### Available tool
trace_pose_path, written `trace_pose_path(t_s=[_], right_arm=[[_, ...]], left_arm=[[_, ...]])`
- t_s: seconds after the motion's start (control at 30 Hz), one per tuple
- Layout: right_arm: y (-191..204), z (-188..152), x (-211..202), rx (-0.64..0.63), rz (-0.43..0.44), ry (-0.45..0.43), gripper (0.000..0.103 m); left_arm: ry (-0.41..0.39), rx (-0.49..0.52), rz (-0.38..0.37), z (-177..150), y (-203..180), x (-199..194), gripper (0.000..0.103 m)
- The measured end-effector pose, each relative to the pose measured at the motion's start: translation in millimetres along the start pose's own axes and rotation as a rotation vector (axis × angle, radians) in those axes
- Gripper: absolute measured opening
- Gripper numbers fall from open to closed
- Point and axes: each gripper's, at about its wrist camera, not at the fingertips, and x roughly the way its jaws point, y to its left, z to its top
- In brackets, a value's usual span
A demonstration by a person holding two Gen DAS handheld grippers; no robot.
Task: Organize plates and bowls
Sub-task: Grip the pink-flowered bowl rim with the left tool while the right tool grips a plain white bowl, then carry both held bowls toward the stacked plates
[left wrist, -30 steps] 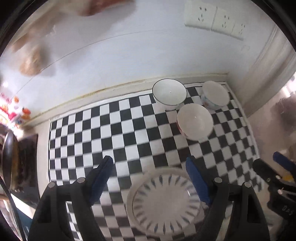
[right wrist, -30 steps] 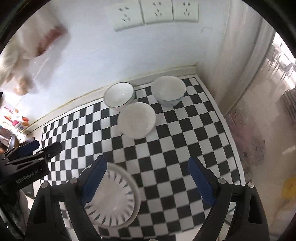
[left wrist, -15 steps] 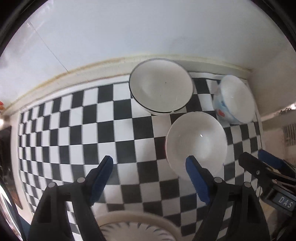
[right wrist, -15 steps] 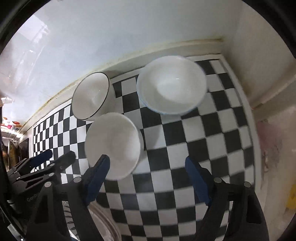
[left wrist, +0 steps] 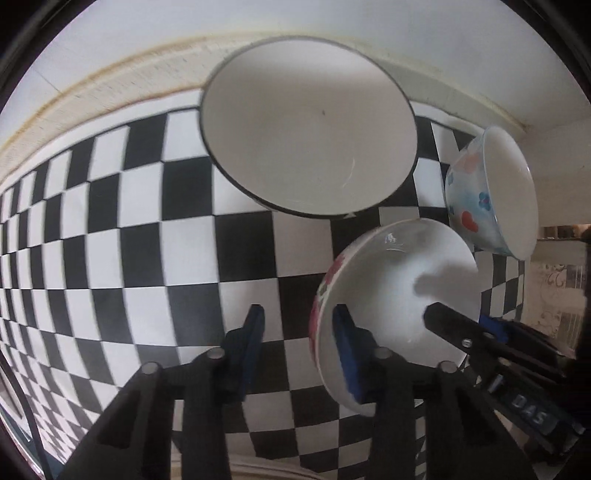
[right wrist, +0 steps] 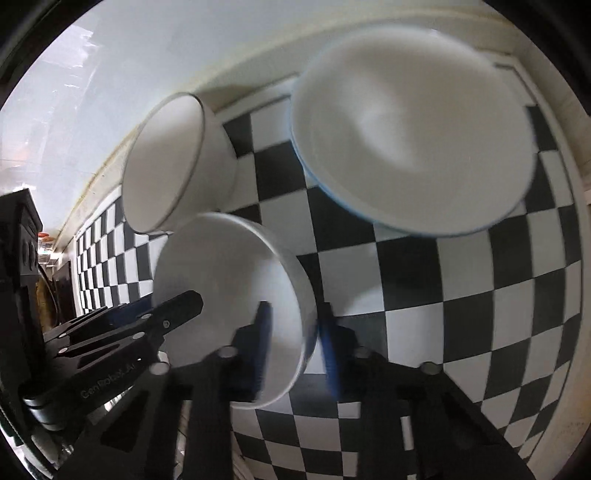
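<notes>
— Pale, smooth wall (left wrist: 147, 33) at the back, with a cream strip along its foot (left wrist: 110, 85) edged by a brownish line. What covers the table?

— A glossy cloth of black and white squares (left wrist: 147, 258), lying flat right up to that strip.

— And the crockery?

— Three round, glazed bowls, close together at the far right. Nearest is a white ceramic bowl with red flowers on its outer wall (left wrist: 399, 295). Behind it stands a deeper white bowl with a thin black rim (left wrist: 306, 136), just beside the wall. To the right is a white bowl with a blue rim and blue and red flowers outside (left wrist: 509, 192).

— What are the fingers doing?

— Both pairs have black arms and blue pads, and both are at the red-flowered bowl. The left gripper (left wrist: 297, 312) straddles its near-left wall. One finger is inside against the glaze, but the other stands clear outside with cloth showing between, so nothing is pinched. Its jaws have just been closing.

— The right gripper (right wrist: 294, 308)?

— It is on the opposite rim, blurred. One pad is inside, one outside, drawn in tight. They appear clamped on the bowl's wall, having just been closing too.

— Anything in the way?

— The black-rimmed bowl nearly touches the red-flowered bowl behind.
</notes>
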Motion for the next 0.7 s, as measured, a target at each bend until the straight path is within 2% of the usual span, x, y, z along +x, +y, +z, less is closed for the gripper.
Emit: trace_pose_path(t_s=[0.1,0.2,0.3,0.57,0.7], right_arm=[[-5.0,-2.4,4.5,0.0,-0.006,-0.01,0.012],[-5.7,-6.4,4.6,-0.008,0.002,-0.011,0.012],[-5.3,-13.5,1.9,-0.028,-0.008,-0.019,0.01],[-10.3,-48.5,-33.1,-0.033,0.013,-0.041,0.01],[-16.9,-76.0,-60.2,-0.039,0.009,-0.055,0.01]], left_arm=[[0.01,0.003,-0.026,-0.7,-1.3,4.8,0.021],[0.021,0.007,-0.049,-5.2,-7.4,6.0,0.015],[-0.01,0.028,-0.016,-10.0,-15.6,-0.5,0.015],[-0.026,0.043,-0.042,-39.3,-48.3,-26.6,0.015],[-0.023,0.08,-0.055,-70.6,-69.1,-39.2,0.015]])
